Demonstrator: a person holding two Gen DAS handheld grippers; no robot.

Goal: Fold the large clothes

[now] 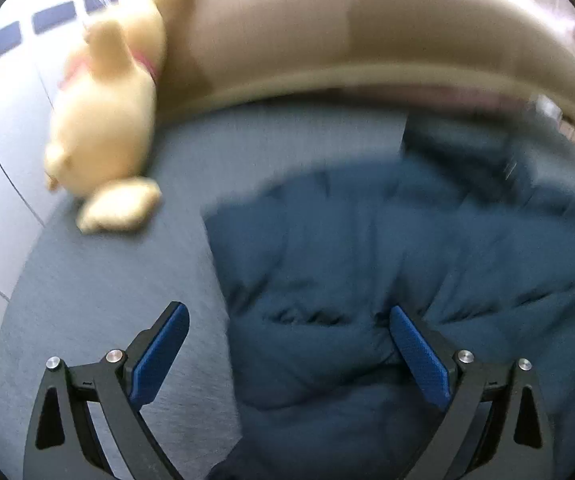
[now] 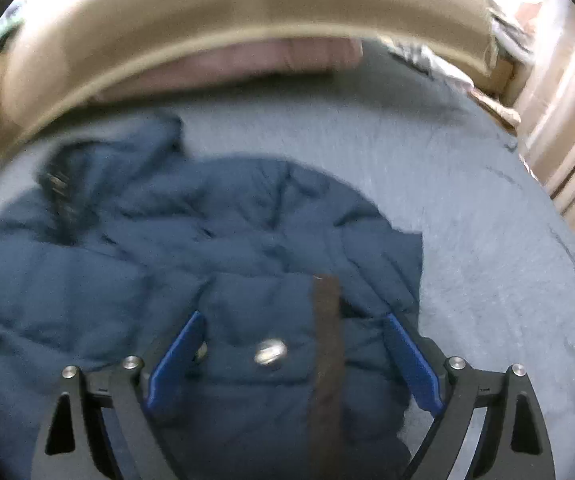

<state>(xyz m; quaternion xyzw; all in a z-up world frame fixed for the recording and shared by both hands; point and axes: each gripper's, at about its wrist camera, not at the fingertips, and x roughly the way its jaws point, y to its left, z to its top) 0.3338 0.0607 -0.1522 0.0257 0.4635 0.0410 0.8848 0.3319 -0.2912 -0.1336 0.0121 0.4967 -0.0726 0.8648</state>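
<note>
1. While both views are blurring, a navy puffer jacket [image 1: 367,264] [image 2: 191,240] is lying crumpled on the grey-blue bed [image 1: 107,280] [image 2: 487,240].
2. Spread wide, the left gripper [image 1: 287,316] is gripping nothing, straddling the jacket's edge.
3. The right gripper [image 2: 291,324] is gaping over the hem, clasping nothing.
4. A yellow plush bear [image 1: 103,120] is resting near the beige headboard [image 1: 367,40].

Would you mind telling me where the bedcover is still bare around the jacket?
Bare grey bedcover lies right of the navy jacket, toward the curtain. Another patch lies between the jacket's left edge and the plush toy. The middle is crowded with jacket.
</note>
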